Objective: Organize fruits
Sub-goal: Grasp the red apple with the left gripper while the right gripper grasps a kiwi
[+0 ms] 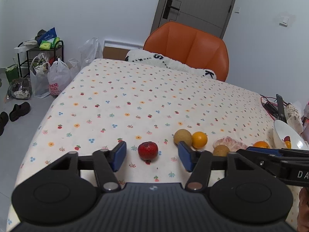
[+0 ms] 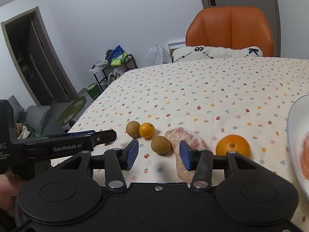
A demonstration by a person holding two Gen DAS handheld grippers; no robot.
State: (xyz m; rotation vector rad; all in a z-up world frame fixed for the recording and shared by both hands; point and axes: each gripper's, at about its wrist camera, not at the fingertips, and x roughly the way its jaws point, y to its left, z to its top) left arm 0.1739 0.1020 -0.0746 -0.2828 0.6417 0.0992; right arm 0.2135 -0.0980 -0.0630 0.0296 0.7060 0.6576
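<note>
While both handheld grippers hover low over a desk [image 1: 135,89] draped in a flower-print cloth, the loose fruit lies in a rough row along the near edge. The left gripper [image 1: 151,157] has its blue-padded jaws spread wide and empty, with a red fruit [image 1: 148,150], dark-specked and round, sitting on the cloth between and just ahead of them, touched by neither pad. To its right, a brown round fruit [image 1: 182,136] rests against a small orange citrus [image 1: 199,139]; a second brown round fruit [image 2: 160,144] lies just beside a peeled pomelo segment [image 2: 185,137]. The right gripper [image 2: 159,155] also has its jaws apart and holds nothing: that second brown fruit sits just ahead of the gap, and the right-hand pad overlaps the pomelo segment in the view, though contact cannot be confirmed. A larger orange [image 2: 233,145] sits further right, near a white bowl [image 2: 295,119] at the desk's right edge, which already contains a pink-orange fruit piece [image 2: 305,154]; the left wrist view shows small red and orange items inside it too. An orange chair [image 1: 189,46] with a white fluffy cushion [image 1: 173,62] stands at the far side of the desk.
</note>
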